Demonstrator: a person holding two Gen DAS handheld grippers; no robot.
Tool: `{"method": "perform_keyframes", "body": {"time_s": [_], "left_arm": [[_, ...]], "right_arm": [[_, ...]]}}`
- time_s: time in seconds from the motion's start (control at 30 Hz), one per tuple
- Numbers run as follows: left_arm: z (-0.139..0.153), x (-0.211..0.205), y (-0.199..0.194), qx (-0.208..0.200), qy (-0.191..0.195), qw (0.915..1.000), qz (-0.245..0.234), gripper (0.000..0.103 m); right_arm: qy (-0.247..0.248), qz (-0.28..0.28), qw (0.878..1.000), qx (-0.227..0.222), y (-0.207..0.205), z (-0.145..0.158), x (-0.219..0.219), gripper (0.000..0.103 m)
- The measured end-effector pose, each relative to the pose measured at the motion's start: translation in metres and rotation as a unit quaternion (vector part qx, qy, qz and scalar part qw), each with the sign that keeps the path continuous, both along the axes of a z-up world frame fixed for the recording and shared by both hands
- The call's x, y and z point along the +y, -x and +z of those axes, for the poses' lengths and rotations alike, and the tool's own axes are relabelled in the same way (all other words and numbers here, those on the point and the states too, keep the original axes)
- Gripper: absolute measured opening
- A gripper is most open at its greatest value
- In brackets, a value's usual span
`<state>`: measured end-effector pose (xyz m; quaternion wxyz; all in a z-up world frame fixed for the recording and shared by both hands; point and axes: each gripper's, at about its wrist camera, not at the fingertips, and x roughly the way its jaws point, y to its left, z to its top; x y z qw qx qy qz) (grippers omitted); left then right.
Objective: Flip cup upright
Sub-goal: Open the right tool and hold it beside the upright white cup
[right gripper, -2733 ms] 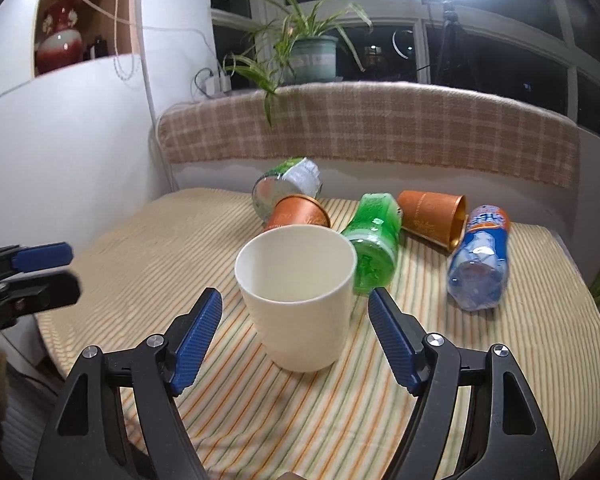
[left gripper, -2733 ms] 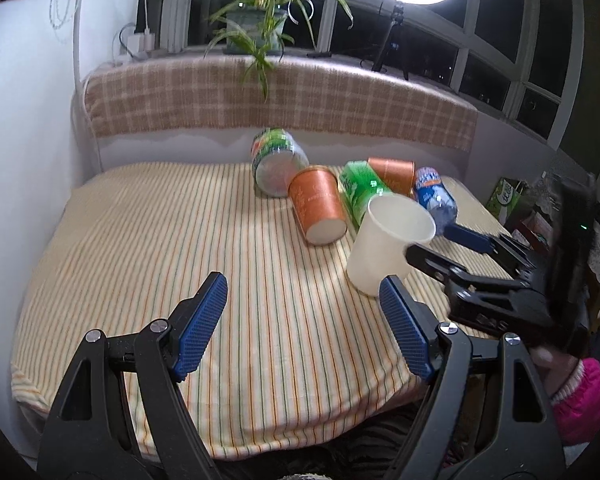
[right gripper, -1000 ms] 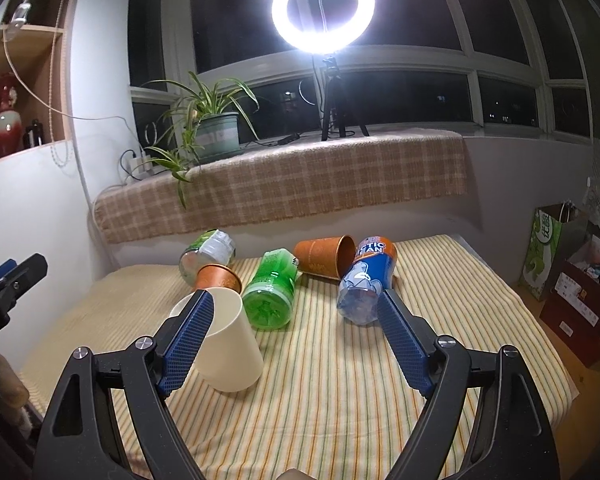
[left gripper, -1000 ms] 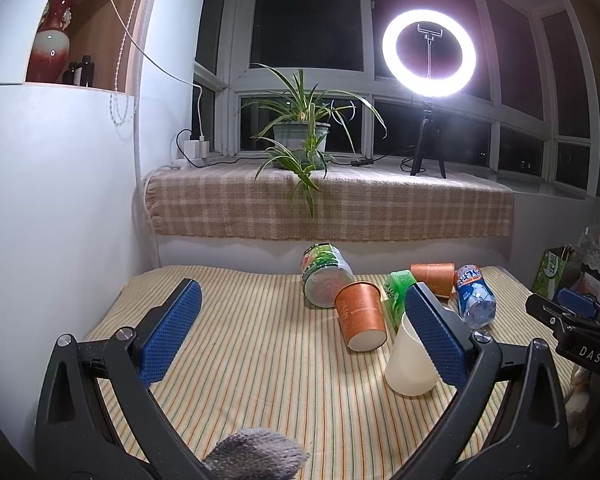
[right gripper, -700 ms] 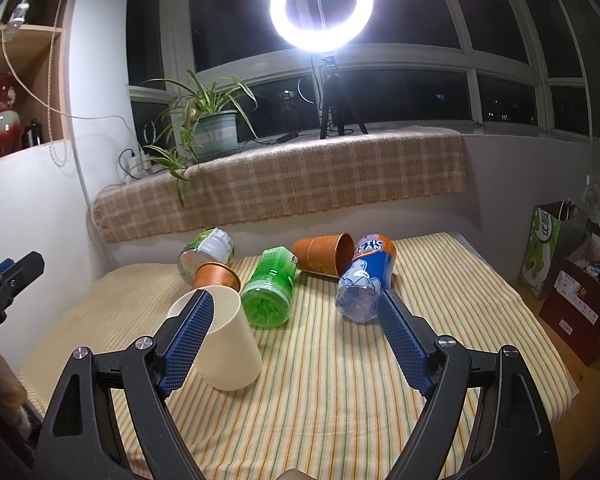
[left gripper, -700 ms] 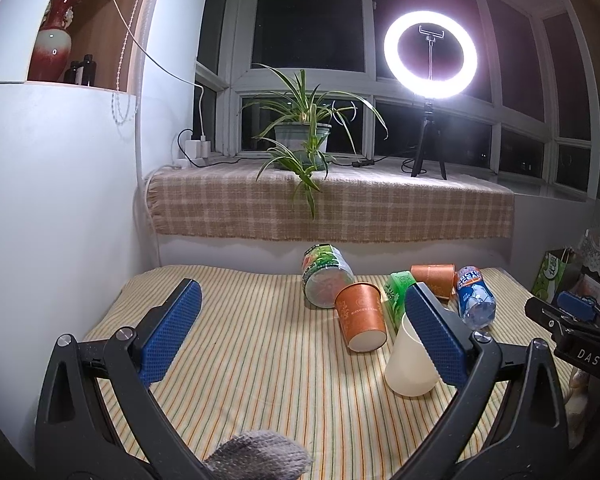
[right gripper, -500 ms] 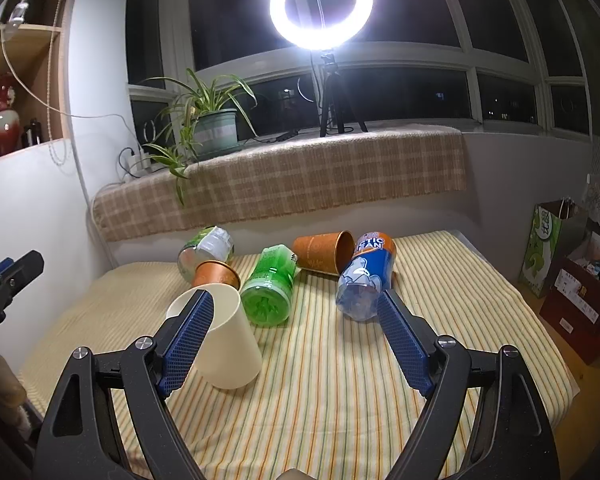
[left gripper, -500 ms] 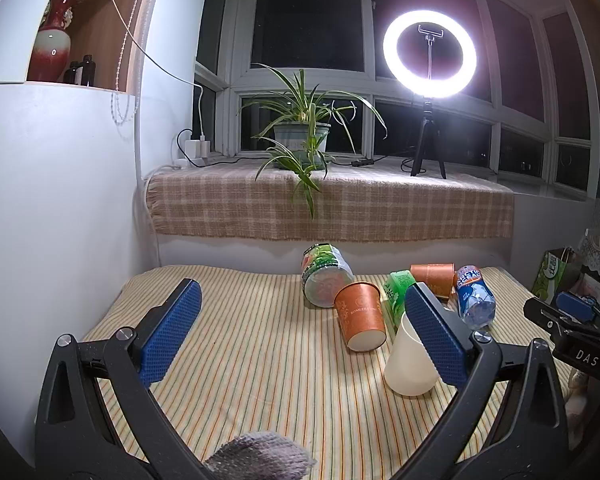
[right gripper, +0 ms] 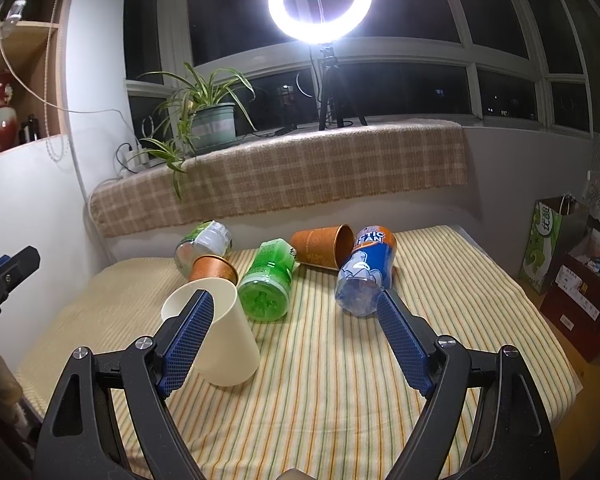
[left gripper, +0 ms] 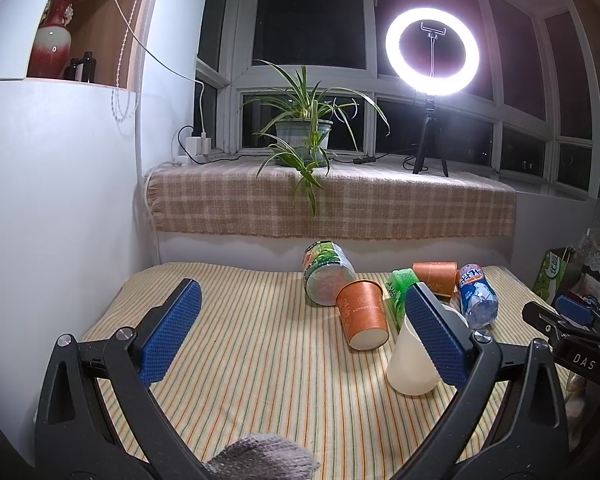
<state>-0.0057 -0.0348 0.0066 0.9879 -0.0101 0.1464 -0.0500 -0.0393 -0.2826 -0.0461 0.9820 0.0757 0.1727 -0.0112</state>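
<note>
One cream cup (right gripper: 216, 332) is observed standing upright, mouth up, on the striped counter (right gripper: 340, 380), toward its front-left part in the right wrist view. No contact with either tool is noted. Beyond it, five items are counted lying on their sides in a loose row toward the counter's rear edge: two orange paper cups (right gripper: 214, 268) (right gripper: 324, 246), one green bottle (right gripper: 268, 286), one blue bottle (right gripper: 366, 276), and one green-labelled jar (right gripper: 202, 246). The right gripper (right gripper: 296, 344) is held back from the cup, its fingers spread wide with nothing between them. The left gripper (left gripper: 300, 334) is likewise recorded with fingers parted and empty. One ring light (right gripper: 320, 0) and one potted plant (right gripper: 210, 120) are noted on the sill.
</note>
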Motion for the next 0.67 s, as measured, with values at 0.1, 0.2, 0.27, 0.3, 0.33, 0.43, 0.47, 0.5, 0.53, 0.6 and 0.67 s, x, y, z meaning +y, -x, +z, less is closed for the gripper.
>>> {"method": "perform_keyframes", "body": {"time_s": [0.1,0.2,0.27,0.3,0.33,0.43,0.47,0.5,0.53,0.6,0.67], "left_arm": [[-0.0012,0.0009,-0.0003,0.000,0.001,1.0000,0.001,0.103],[-0.0012,0.0013,-0.0005,0.000,0.001,1.0000,0.000,0.103],[-0.0012,0.0014,-0.0006,0.001,0.001,1.0000,0.000,0.103],[-0.0012,0.0015,-0.0006,0.001,0.001,1.0000,0.001,0.103],[-0.0011,0.0015,-0.0008,0.000,0.001,1.0000,0.001,0.103],[-0.0023,0.0027,-0.0014,0.001,0.002,1.0000,0.002,0.103],[-0.0023,0.0027,-0.0013,0.000,0.002,1.0000,0.003,0.103],[-0.0034,0.0034,-0.0013,0.000,0.002,1.0000,0.004,0.103],[-0.0038,0.0041,-0.0012,-0.001,0.002,1.0000,0.005,0.103],[-0.0044,0.0047,-0.0007,-0.003,0.003,1.0000,0.007,0.103],[-0.0050,0.0053,0.0003,-0.004,0.003,1.0000,0.007,0.103]], "right_arm": [[-0.001,-0.001,1.000,0.001,-0.0005,-0.0010,-0.0002,0.084],[0.001,-0.001,1.000,0.003,-0.0013,-0.0019,0.0009,0.084],[0.002,-0.001,1.000,0.004,-0.0017,-0.0029,0.0013,0.084],[0.002,-0.001,1.000,0.005,-0.0024,-0.0031,0.0012,0.084],[0.002,-0.002,1.000,0.006,-0.0030,-0.0035,0.0012,0.084],[0.000,-0.002,1.000,0.009,-0.0045,-0.0052,0.0012,0.084],[0.000,-0.003,1.000,0.010,-0.0047,-0.0055,0.0012,0.084],[0.000,-0.003,1.000,0.010,-0.0050,-0.0058,0.0013,0.084],[0.000,-0.003,1.000,0.011,-0.0051,-0.0063,0.0012,0.084],[0.000,-0.004,1.000,0.012,-0.0053,-0.0069,0.0013,0.084],[0.001,-0.005,1.000,0.013,-0.0061,-0.0078,0.0015,0.084]]}}
